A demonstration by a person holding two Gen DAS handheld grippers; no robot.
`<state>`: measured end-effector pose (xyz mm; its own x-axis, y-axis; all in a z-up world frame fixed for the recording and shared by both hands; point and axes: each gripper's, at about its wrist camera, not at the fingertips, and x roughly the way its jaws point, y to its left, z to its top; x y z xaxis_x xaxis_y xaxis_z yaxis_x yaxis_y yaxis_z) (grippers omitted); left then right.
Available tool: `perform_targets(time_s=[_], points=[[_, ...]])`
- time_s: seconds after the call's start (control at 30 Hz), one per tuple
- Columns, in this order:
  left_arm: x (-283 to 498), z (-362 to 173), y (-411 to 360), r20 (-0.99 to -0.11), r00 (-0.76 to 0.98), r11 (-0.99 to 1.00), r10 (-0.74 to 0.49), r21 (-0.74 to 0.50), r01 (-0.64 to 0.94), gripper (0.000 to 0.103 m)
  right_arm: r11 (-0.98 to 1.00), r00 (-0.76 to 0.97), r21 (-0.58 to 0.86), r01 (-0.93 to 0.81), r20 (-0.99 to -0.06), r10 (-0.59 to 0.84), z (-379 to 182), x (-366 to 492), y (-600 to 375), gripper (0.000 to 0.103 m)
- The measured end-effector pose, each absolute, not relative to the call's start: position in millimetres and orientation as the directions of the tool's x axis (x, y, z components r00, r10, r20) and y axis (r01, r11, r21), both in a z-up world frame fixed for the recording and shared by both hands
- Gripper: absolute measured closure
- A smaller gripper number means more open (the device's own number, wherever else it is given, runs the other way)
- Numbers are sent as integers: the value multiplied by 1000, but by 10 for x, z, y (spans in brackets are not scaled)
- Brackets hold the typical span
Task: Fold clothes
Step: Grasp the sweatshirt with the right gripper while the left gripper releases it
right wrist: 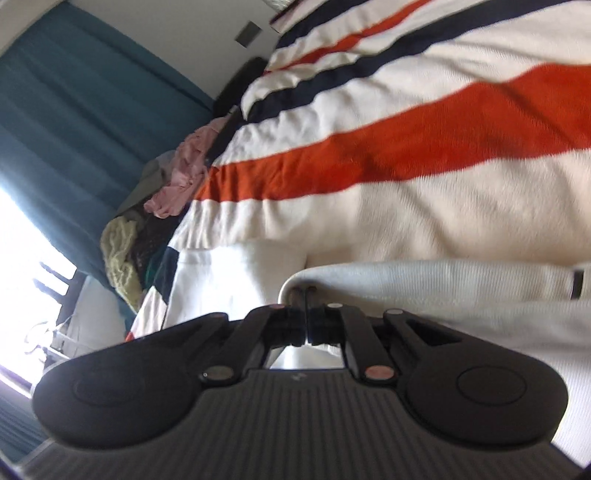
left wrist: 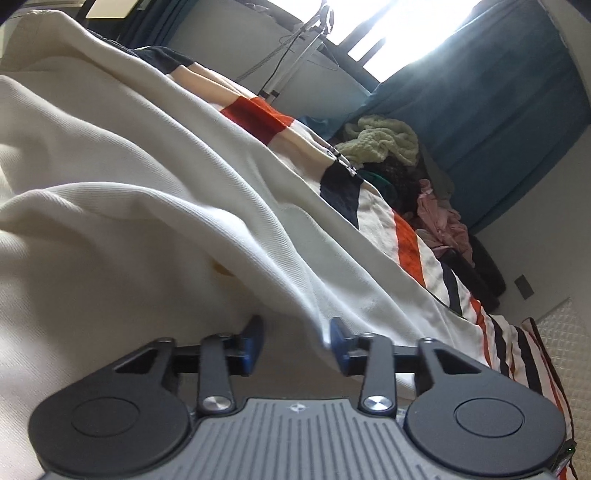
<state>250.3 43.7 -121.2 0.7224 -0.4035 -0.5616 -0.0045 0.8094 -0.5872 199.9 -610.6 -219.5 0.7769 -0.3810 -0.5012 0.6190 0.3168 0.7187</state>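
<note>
The cream garment [left wrist: 122, 192] lies in soft folds straight ahead of my left fingers [left wrist: 297, 341] and off to their left, spread over the striped blanket [left wrist: 410, 243] on the bed. One fold of it runs down to my right-hand fingertip on that side and seems to brush it, but nothing is pinched there: my left fingers stand released, with a clear gap between the blue pads [left wrist: 255, 338]. In the right wrist view the same cream garment [right wrist: 424, 291] fills the space ahead and to the right of my right fingers [right wrist: 306, 295], and a rolled edge of it curls over their tips. My right fingers are clenched tight on that edge, the two black fingertips pressed together with the cloth caught between them. Beyond the garment the striped blanket [right wrist: 369, 155] stretches away in bands of white, orange and navy. Farther out, past the blanket's far edge, sits a heap of other clothes [left wrist: 391, 144], pale green and pink among darker pieces. Behind the heap hangs a teal curtain [left wrist: 491, 118] beside a bright window [left wrist: 417, 33]
</note>
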Motion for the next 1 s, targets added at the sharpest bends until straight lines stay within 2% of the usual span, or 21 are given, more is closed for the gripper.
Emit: perform_targets(time_s=[0.07,0.1,0.2,0.27,0.3,0.33,0.4,0.5,0.57,0.6,0.7,0.83,0.87,0.9,0.93,1.0], points=[[2539,-1228,430,-570,718,808,-400,-589,-17,43,336,742,670,662,-521,-422,-2086,2019,-6058,96],[2550,-1235,420,-573,716,809,-399,-587,-18,42,351,734,654,670,-515,-442,-2040,2003,-6020,96],[2563,-1244,360,-582,715,827,-387,-562,-10,39,381,690,584,717,-512,-512,-1928,1969,-5951,85],[2544,-1224,327,-585,714,837,-385,-547,4,38,379,662,555,741,-505,-554,-1898,1943,-5953,64],[2550,-1214,300,-584,714,840,-386,-542,11,37,381,664,560,735,-485,-569,-1890,1914,-5953,32],[2545,-1203,285,-583,715,842,-387,-539,17,35,384,669,570,726,-459,-584,-1888,1889,-5953,8],[2524,-1181,265,-580,718,847,-386,-531,27,32,399,692,593,699,-419,-588,-1879,1853,-5959,8],[2504,-1154,233,-586,721,862,-371,-507,32,31,434,806,707,558,-339,-486,-1910,1848,-6009,9],[2476,-1135,238,-590,722,867,-361,-498,25,29,405,863,783,473,-317,-394,-1999,1946,-6091,9],[2463,-1126,245,-590,723,866,-360,-499,23,29,357,873,816,455,-332,-356,-2096,2010,-6155,11],[2439,-1106,262,-587,726,865,-357,-501,20,28,249,876,852,460,-390,-285,-2373,2209,-6319,28],[2324,-1070,245,-591,747,904,-303,-427,29,25,362,865,791,493,-404,-296,-2400,2433,-6303,27],[2286,-1050,213,-591,758,922,-275,-387,33,25,398,869,776,490,-398,-294,-2372,2480,-6274,32],[2248,-1027,173,-589,770,939,-245,-342,37,25,435,873,758,486,-399,-281,-2352,2528,-6248,70],[2223,-1005,133,-584,778,949,-230,-312,46,23,452,865,737,502,-424,-269,-2346,2569,-6245,94],[2180,-965,64,-576,788,961,-215,-270,64,22,466,852,713,523,-418,-316,-2296,2508,-6197,96]])
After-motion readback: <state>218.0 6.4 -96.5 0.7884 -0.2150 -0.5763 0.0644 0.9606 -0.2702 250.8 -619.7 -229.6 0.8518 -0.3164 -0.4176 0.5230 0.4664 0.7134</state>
